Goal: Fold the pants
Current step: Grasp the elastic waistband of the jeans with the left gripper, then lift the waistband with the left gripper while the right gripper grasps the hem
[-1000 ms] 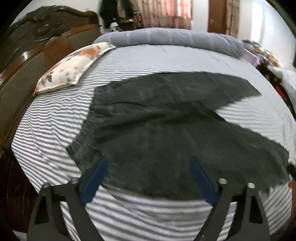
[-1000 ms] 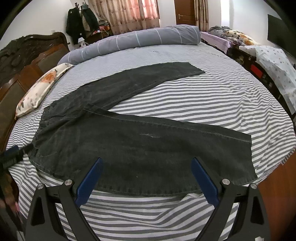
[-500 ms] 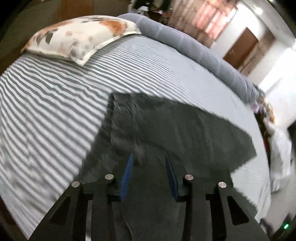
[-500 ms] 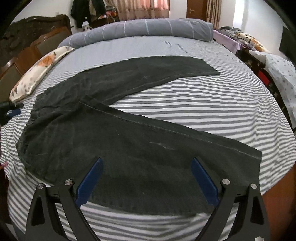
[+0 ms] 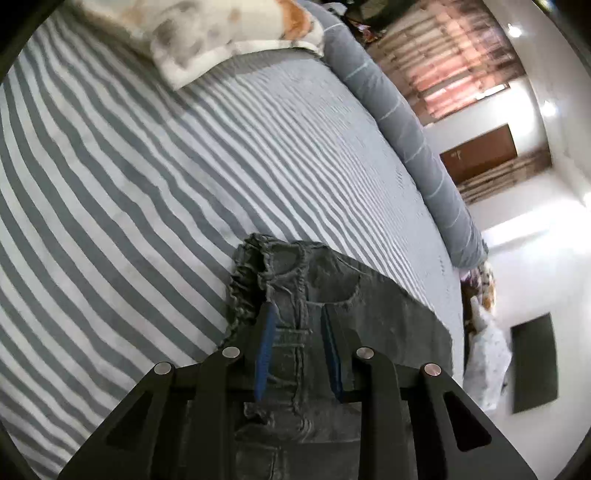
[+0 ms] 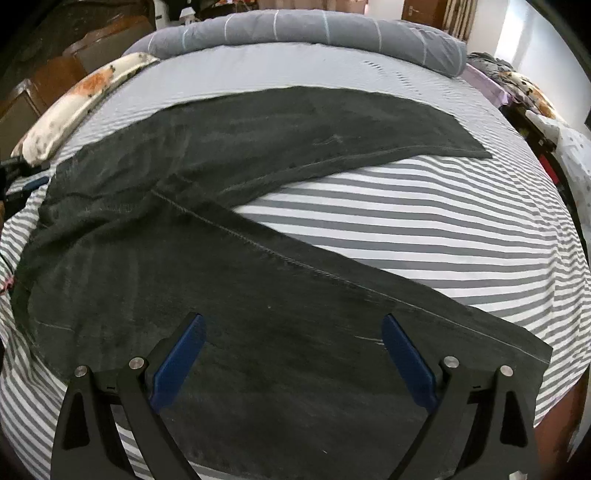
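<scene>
Up close in the left wrist view, the left gripper [image 5: 298,314] has just been closing, and its blue pads [image 5: 266,339] now stand narrow on either side of a bunched ridge of the pants [image 5: 332,295] at the gathered waistband; the denim sits between the jaws, though whether the pads truly press it I cannot tell. That waistband end lies on the striped bedsheet [image 5: 129,206], with a floral pillow [image 5: 221,33] toward the headboard corner and a grey rolled bolster [image 5: 406,122] along the bed's far edge. Over in the right wrist view, the right gripper [image 6: 293,325] hangs released above the nearer leg, jaws spread wide, its pads not touching the cloth. The pants [image 6: 229,280] lie flat across the bed with legs splayed in a V: one leg runs toward the bed's near right corner, the other toward the far right, bare striped bedsheet [image 6: 424,221] between them. The waistband reaches the left edge, near the floral pillow [image 6: 74,107]. The bolster [image 6: 295,29] lines the far edge.
</scene>
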A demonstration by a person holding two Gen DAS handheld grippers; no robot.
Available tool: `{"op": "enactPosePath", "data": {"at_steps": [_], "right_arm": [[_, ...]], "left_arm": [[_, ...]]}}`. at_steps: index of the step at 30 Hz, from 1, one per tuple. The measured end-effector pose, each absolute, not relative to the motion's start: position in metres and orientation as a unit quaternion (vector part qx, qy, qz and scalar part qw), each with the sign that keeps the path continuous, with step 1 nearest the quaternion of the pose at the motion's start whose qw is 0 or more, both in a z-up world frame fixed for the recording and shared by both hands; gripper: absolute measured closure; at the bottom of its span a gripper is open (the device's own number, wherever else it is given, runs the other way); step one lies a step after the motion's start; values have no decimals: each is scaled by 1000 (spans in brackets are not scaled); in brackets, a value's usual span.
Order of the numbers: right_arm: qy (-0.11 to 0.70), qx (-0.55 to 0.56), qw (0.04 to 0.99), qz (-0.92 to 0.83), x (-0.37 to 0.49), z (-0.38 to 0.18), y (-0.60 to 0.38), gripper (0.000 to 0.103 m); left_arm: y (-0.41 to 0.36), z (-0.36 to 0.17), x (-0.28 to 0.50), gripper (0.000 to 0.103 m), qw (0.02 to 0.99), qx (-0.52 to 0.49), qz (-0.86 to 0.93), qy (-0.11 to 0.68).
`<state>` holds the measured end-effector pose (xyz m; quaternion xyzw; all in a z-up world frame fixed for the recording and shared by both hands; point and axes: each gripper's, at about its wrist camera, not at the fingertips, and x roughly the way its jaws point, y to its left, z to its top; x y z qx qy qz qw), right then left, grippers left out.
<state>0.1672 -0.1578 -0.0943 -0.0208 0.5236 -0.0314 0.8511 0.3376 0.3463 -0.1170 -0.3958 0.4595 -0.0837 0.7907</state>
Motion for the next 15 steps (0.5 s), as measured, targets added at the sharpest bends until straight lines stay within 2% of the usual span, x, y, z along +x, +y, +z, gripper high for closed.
{"op": "enactPosePath", "data": {"at_steps": [15], "right_arm": [[527,-39,849,-21,179,-101,-138,9]], "left_arm": [[354,-135,355,77,779,-398,-90,477]]}}
